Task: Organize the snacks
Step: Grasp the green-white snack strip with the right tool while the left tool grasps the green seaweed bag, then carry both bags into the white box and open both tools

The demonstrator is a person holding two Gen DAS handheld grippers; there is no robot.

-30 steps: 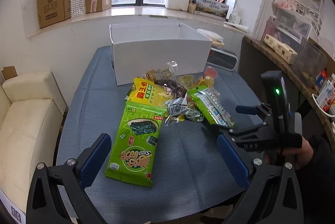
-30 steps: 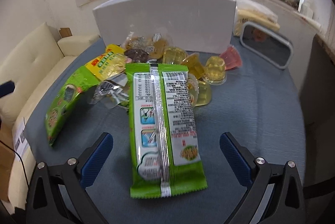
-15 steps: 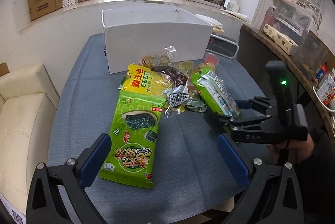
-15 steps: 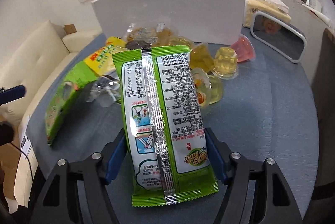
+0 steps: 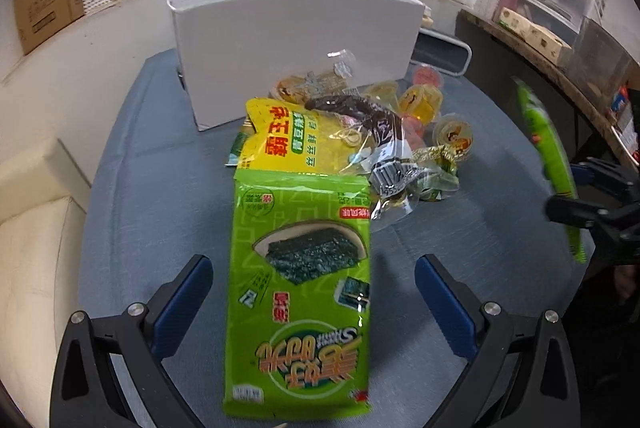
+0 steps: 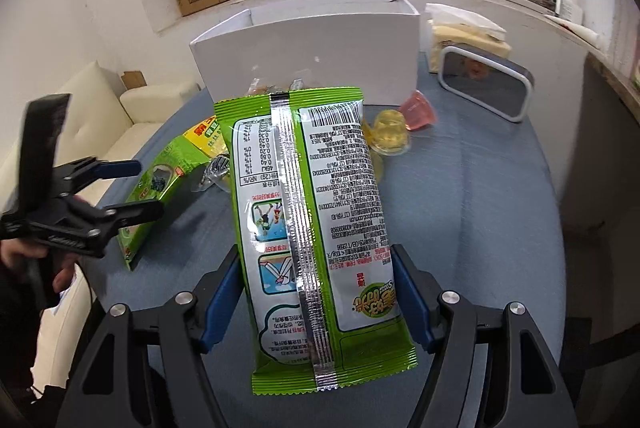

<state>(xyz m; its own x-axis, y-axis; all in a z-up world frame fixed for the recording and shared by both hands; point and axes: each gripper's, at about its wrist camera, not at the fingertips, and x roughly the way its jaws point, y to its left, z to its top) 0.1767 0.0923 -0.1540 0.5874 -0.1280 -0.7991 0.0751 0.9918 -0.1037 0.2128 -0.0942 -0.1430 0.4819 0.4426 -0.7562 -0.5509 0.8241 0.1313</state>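
Seaweed packet [image 5: 298, 292] lies flat on the blue table [image 5: 152, 188], long axis twelve to six, between the left gripper [image 5: 312, 292]'s wide-open fingers, nothing pinched; right gripper [image 6: 316, 292] clamps the green packet [image 6: 312, 228], white box [image 6: 308, 56] at twelve

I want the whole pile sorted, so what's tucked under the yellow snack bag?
A dark green packet corner pokes out at the left edge of the yellow snack bag; the rest is covered. The bag's near end overlaps the seaweed packet.
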